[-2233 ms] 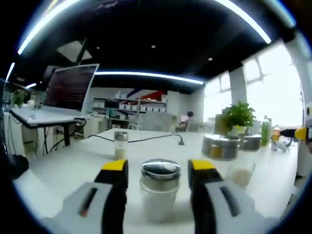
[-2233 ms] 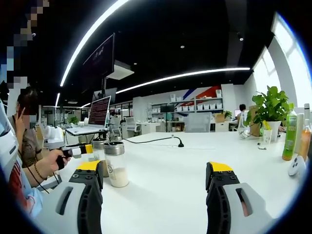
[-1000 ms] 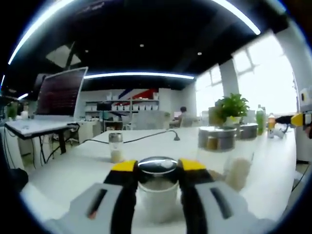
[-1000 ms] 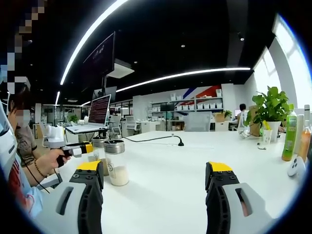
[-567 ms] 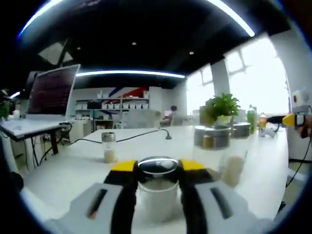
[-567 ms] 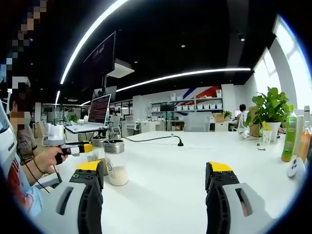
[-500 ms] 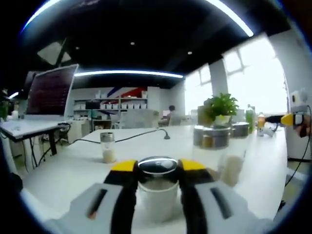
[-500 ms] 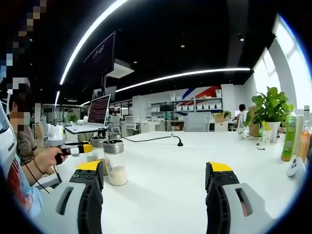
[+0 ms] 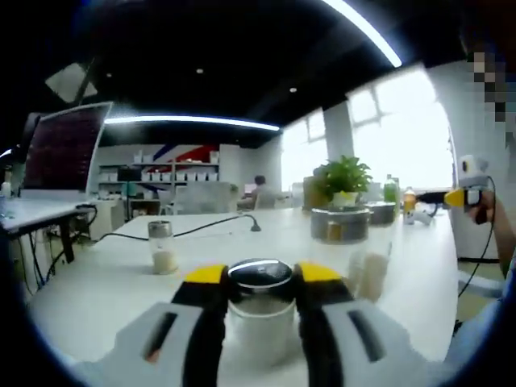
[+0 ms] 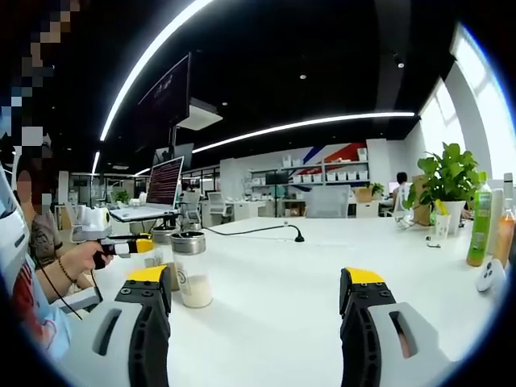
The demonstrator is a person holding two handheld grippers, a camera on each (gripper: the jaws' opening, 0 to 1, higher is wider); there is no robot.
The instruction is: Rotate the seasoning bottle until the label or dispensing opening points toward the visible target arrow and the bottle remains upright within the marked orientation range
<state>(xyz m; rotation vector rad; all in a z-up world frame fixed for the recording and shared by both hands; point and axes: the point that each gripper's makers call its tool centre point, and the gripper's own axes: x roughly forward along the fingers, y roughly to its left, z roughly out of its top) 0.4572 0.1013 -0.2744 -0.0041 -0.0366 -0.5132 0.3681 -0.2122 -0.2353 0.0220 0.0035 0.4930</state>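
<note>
A: Clear glass seasoning bottle with a shiny metal lid (image 9: 260, 310), upright on the white table (image 9: 105, 282), white grains filling its lower half

B: Pinched by the left gripper (image 9: 260, 274), yellow-tipped fingers (image 9: 206, 276) pressed against both sides just under the lid

A: Label and dispensing opening not readable from the left gripper view; facing direction impossible to tell

B: Just right of it, a second clear jar with a metal lid (image 9: 348, 250), pale contents low inside, near but apart

A: Further left, a small glass shaker with a silver cap (image 9: 163, 249), standing alone, well apart

B: Black cable (image 9: 211, 226) snaking across the tabletop behind it

A: Over to the right gripper view: right gripper (image 10: 258, 284) hovering above bare tabletop, yellow-tipped fingers (image 10: 364, 278) spread wide, nothing between them

B: Beside its left finger, a lidded glass jar with white powder (image 10: 192, 270), upright

A: At the left edge, a hand (image 10: 79, 262) gripping the other tool's handle by a cluster of jars

B: Leafy green potted plant (image 10: 446, 181) at the far right, green plastic bottle (image 10: 480, 224) next to it, open laptop (image 10: 164, 187) on a desk behind
</note>
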